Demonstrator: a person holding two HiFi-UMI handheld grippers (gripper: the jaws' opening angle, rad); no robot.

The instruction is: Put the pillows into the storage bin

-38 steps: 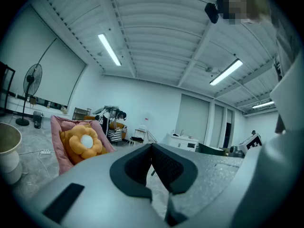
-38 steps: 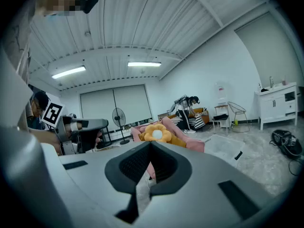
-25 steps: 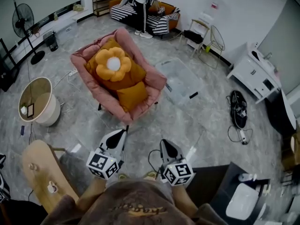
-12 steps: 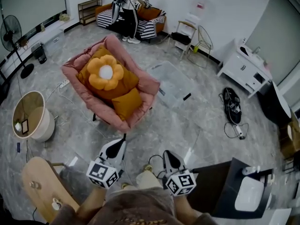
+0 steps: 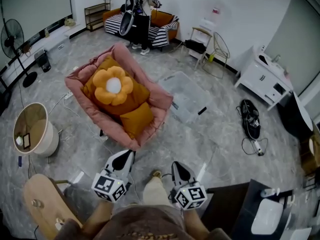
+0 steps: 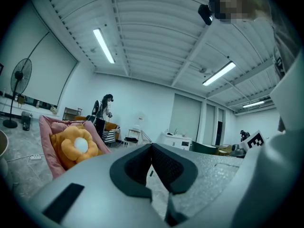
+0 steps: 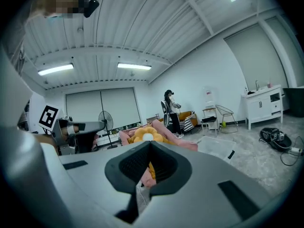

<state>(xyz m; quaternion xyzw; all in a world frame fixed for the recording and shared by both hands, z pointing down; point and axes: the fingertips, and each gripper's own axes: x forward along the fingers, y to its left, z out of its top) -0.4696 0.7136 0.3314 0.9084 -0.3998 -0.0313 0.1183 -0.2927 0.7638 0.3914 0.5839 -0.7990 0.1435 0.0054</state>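
Approach step, by the look of it: the flower pillow [image 5: 113, 85] and square orange pillow [image 5: 136, 119] lie in the pink chair [image 5: 80, 79] at eleven o'clock. The left gripper [image 5: 131, 154] and right gripper [image 5: 175, 165] are both pressed together, empty. The storage bin [image 5: 186, 95] sits at one o'clock. Next, the jaws must spread over a pillow.

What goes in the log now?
left gripper: shut, empty | right gripper: shut, empty | pillows: on pink chair | bin: beside chair
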